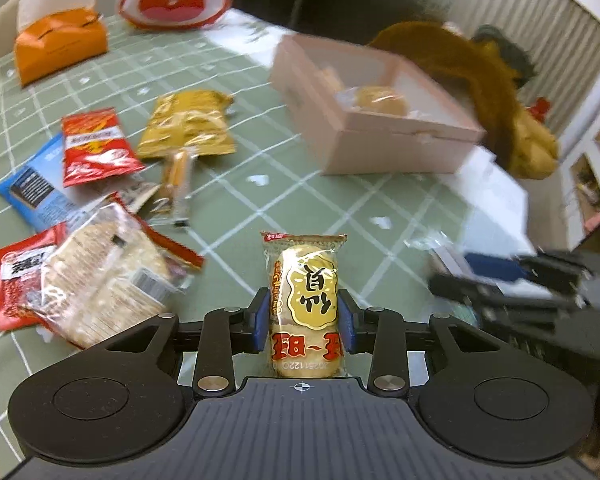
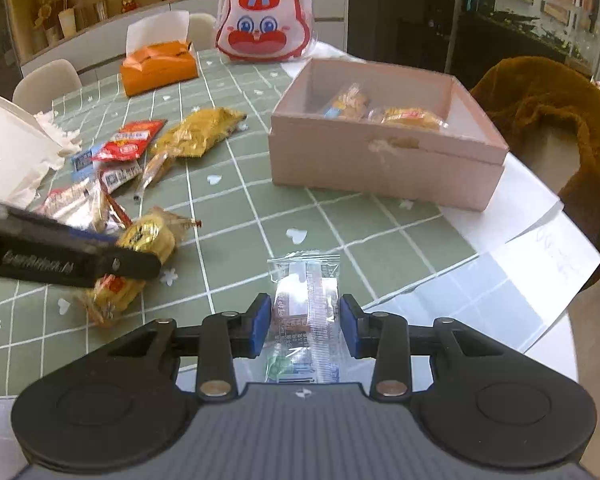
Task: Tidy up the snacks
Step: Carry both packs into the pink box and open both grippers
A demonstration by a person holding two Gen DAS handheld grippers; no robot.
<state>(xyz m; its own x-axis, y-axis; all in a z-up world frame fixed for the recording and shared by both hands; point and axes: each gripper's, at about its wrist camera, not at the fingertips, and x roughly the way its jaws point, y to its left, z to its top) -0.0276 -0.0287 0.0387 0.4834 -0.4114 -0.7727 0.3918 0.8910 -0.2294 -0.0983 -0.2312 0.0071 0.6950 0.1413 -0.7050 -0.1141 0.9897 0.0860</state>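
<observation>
The left tool holds a rice cracker packet between its two blue pads, which press on the sides of the wrapper. The packet stands upright in the grip, above the green checked table, with its yellow label facing the camera.

The right tool is closed on a clear snack packet; the pads touch its transparent wrapper on both sides, and a small brown piece shows inside. This packet is at the near edge of the table.

The pink box stands open on the far right part of the table. Inside it, near the far wall, two wrapped snacks lie side by side. A brown furry thing lies on a chair just beyond the right side of the box.

The other snacks lie in a loose heap on the left part of the table: a yellow bag, a red packet, a blue packet, a thin stick snack and a large clear pack of crackers, which partly covers another red packet.

At the far side of the table there are an orange tissue box and a white and red cartoon bag. In the right wrist view, the left tool comes in from the left edge, with the cracker packet at its tip.
</observation>
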